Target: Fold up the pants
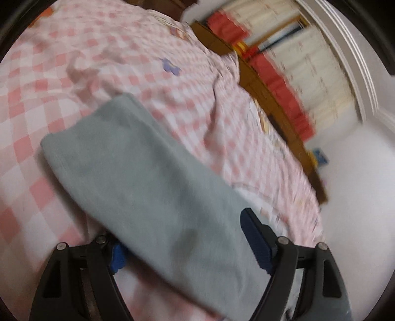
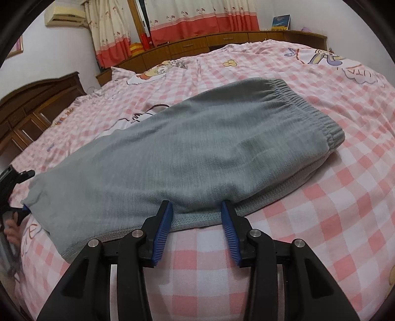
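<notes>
Right tool (image 2: 196, 222) gapes level at folded pants (image 2: 187, 153) (left tool (image 1: 182, 249) straddles them)

A bed is being covered by a pink-and-white checked sheet (image 2: 333, 192) printed with cartoon figures. Behind it, a low wooden cabinet (image 2: 197, 45) is being run along the wall, with a book (image 2: 281, 22) being propped on its top. The window is being screened by cream curtains (image 2: 197, 17) with red hems. An air conditioner (image 2: 65, 16) is being carried high on the white wall (image 1: 355, 172). A dark wooden headboard (image 2: 29, 108) is being shown at left.
</notes>
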Motion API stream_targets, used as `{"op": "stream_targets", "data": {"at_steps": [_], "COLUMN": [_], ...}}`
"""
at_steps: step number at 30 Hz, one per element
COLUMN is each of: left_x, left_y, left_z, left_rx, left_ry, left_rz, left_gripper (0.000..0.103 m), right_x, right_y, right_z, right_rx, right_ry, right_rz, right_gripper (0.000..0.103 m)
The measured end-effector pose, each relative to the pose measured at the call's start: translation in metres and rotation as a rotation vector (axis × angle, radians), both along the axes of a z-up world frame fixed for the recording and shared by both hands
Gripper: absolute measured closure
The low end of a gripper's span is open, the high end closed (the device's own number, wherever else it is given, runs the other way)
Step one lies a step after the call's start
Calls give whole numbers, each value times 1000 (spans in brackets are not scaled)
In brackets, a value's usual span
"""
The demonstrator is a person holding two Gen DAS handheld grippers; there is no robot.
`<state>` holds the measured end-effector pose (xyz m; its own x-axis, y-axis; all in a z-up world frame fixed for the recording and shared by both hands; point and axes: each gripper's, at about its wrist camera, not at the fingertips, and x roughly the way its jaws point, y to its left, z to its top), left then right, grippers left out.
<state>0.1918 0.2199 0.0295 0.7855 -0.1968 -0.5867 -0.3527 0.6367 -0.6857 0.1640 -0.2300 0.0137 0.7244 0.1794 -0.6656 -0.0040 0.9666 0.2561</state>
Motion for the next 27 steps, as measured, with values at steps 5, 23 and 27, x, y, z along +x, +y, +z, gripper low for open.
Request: {"op": "stream_targets", "data": {"at_steps": [5, 23, 27], "left_x": [10, 1, 8], "left_y": [9, -40, -87], "left_z": [-3, 98, 124], "left_rx": [3, 305, 424], "left_ry": [3, -188, -194], "left_rz": [38, -190, -297], "left_gripper": [48, 90, 90], "right_x": [-1, -47, -54], "right_y": [-9, -6, -8], "right_z": [-2, 44, 51], "right_rx": [71, 125, 111], "right_ry": [-6, -53, -75], "right_rz": [2, 69, 64], "right_gripper": [60, 60, 60]}}
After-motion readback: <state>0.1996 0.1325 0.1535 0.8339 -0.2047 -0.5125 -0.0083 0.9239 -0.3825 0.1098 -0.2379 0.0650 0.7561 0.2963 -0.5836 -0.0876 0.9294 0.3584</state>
